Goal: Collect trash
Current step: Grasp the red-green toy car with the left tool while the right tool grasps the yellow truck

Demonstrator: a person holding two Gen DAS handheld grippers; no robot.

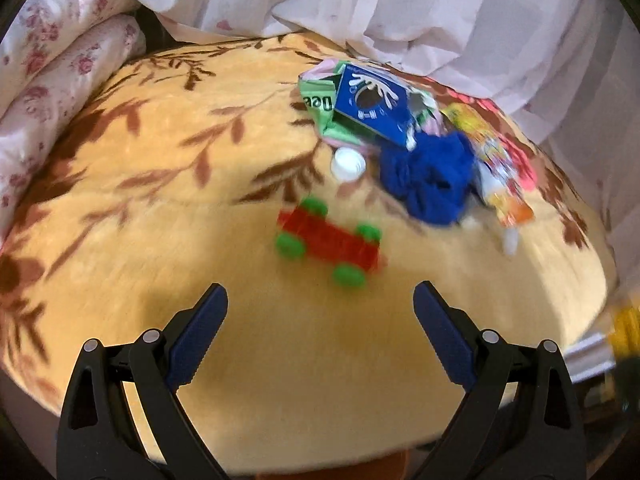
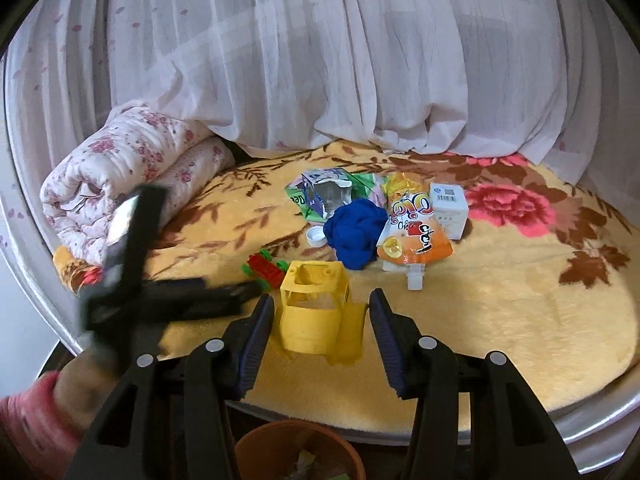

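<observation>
Left wrist view: low, close over yellow blanket [image 1: 160,184], facing trash pile [image 1: 400,132] upper right of frame. Right wrist view: farther back, higher, facing curtain [image 2: 320,60]; left gripper [image 2: 256,290] lower left. Shared: pile, red toy car [image 1: 328,240].

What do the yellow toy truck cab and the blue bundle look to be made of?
Yellow toy truck cab: likely hard moulded plastic, smooth with a slight sheen, crisp window cut-outs. Blue bundle: seemingly soft matte fabric, crumpled into folds, no shine.
</observation>
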